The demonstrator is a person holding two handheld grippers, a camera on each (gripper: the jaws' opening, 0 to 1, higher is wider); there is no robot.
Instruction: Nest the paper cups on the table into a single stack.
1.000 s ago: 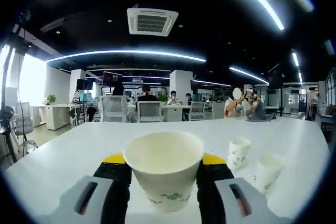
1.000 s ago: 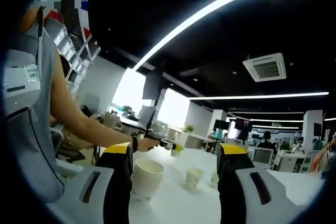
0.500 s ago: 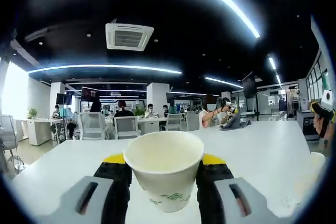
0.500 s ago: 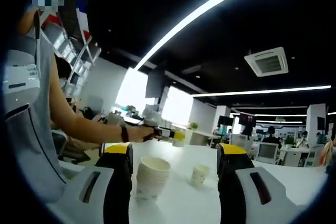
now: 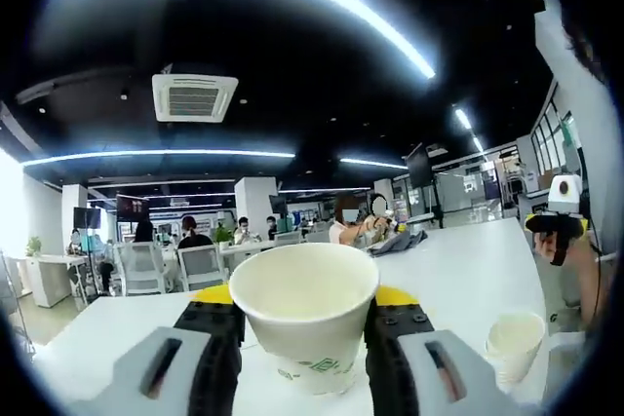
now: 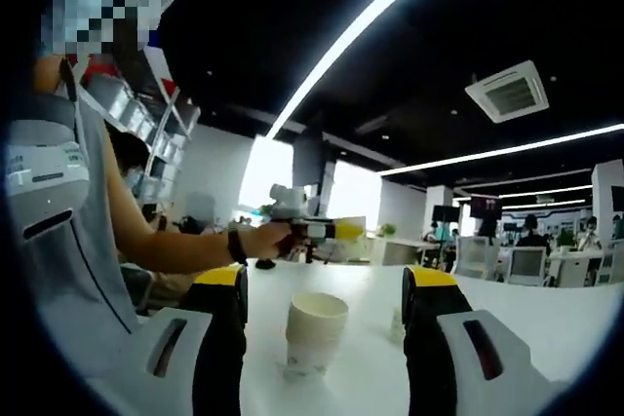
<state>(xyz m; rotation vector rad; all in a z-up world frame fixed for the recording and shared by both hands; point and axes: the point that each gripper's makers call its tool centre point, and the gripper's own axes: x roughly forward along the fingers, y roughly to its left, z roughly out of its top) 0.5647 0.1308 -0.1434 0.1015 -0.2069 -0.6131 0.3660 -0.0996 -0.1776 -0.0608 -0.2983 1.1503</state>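
Note:
A white paper cup (image 5: 304,314) with green print sits upright between the jaws of my left gripper (image 5: 304,328), which is shut on it above the white table (image 5: 458,270). A short stack of nested paper cups (image 5: 514,343) stands on the table at the lower right of the left gripper view. In the right gripper view the same stack (image 6: 314,331) stands ahead of my right gripper (image 6: 324,291). That gripper is open, with nothing between its fingers. The left gripper (image 6: 310,231) shows there, held in a person's hand above and behind the stack.
The person (image 6: 68,202) holding the grippers stands at the left of the right gripper view. Their other hand, with the right gripper (image 5: 556,223), is at the far right of the left gripper view. Office chairs (image 5: 200,265) and seated people lie beyond the table's far edge.
The left gripper view has swung so the stack now shows at its lower right. The right gripper has come closer to the stack, which is now more centred. The cup stays gripped.

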